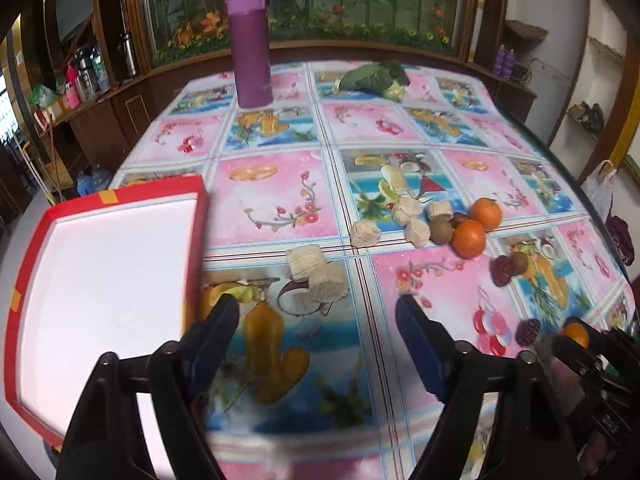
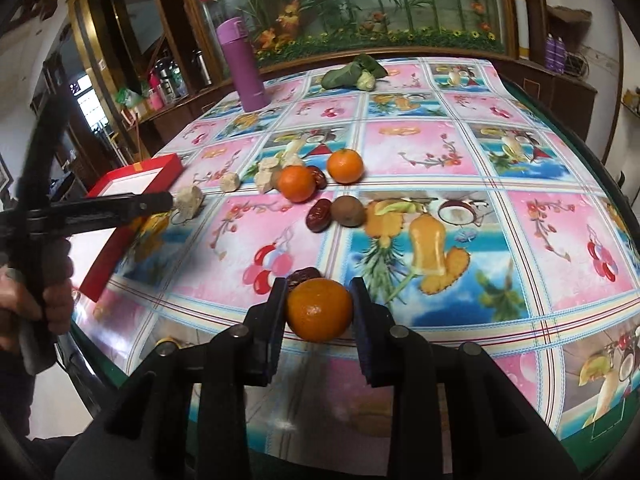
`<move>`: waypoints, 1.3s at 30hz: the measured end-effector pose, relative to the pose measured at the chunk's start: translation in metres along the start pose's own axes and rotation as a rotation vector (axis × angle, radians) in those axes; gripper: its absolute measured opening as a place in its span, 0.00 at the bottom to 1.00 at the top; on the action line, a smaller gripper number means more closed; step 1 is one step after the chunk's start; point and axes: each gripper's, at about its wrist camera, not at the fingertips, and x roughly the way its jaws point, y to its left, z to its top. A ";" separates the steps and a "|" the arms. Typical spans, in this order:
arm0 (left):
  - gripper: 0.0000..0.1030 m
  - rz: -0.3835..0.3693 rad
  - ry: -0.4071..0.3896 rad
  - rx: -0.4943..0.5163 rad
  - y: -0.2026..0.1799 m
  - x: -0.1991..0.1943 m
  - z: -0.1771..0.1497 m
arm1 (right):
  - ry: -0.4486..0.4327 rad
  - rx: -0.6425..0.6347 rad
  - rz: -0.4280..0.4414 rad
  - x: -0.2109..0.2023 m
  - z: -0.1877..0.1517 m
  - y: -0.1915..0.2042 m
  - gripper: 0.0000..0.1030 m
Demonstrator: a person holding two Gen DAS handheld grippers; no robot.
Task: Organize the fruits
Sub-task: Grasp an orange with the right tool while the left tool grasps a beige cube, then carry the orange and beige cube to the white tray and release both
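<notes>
Black fingers of the left gripper (image 1: 318, 312) are standing wide apart in the left wrist view, with nothing between them, hanging over the patterned worktop (image 1: 400, 128). Just beside the left finger, the red box (image 1: 200, 232) is lying open with its white floor bare; it is probably where the fruit is going. Pale crumbly blocks (image 1: 316, 276) are sitting beyond the fingers, and farther right two loose oranges (image 1: 476, 226) are resting against a kiwi (image 1: 441, 230). At the far right edge the right gripper (image 1: 576, 340) is showing, holding something orange.

Moving to the right wrist view, the right gripper (image 2: 319, 304) is pressing its fingers against both sides of an orange (image 2: 319, 310), gripping it across its widest part, near the close edge of the worktop. A dark red date (image 2: 304, 276) is lying just behind it. This orange is looking firm and round, with a smooth peel that could roll or slip, so a hold across the middle is suiting it best, with moderate squeeze. Another date (image 2: 319, 215) and a kiwi (image 2: 349, 211) are waiting mid-worktop; both are probably softer and lighter, wanting a gentler pinch.
</notes>
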 end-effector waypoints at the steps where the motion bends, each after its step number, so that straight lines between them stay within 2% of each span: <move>1: 0.67 0.002 0.017 -0.010 -0.001 0.007 0.001 | 0.002 0.006 0.003 0.001 -0.001 -0.001 0.32; 5: 0.58 0.006 0.057 -0.063 0.002 0.026 0.001 | 0.013 0.019 0.027 0.004 0.000 -0.004 0.32; 7: 0.49 0.010 0.076 -0.078 0.003 0.034 0.001 | 0.010 0.013 0.043 0.004 0.000 -0.004 0.32; 9: 0.47 -0.004 0.090 -0.095 0.005 0.039 0.001 | 0.010 0.007 0.050 0.005 0.000 -0.002 0.32; 14: 0.45 -0.001 0.074 -0.100 0.004 0.042 0.004 | 0.019 0.001 0.061 0.008 0.000 -0.001 0.32; 21: 0.25 -0.006 0.046 -0.080 0.002 0.044 0.006 | 0.022 -0.002 0.059 0.009 0.000 0.000 0.32; 28: 0.24 -0.052 0.037 -0.081 0.006 0.036 0.001 | 0.022 -0.003 0.033 0.010 0.000 0.003 0.32; 33: 0.24 -0.087 -0.020 -0.060 0.010 0.000 -0.007 | 0.036 -0.018 0.034 0.014 0.001 0.017 0.32; 37: 0.24 -0.060 -0.116 -0.046 0.029 -0.043 -0.015 | 0.042 -0.052 0.076 0.019 0.008 0.044 0.32; 39: 0.24 -0.017 -0.153 -0.051 0.044 -0.059 -0.019 | 0.036 -0.073 0.113 0.021 0.016 0.060 0.32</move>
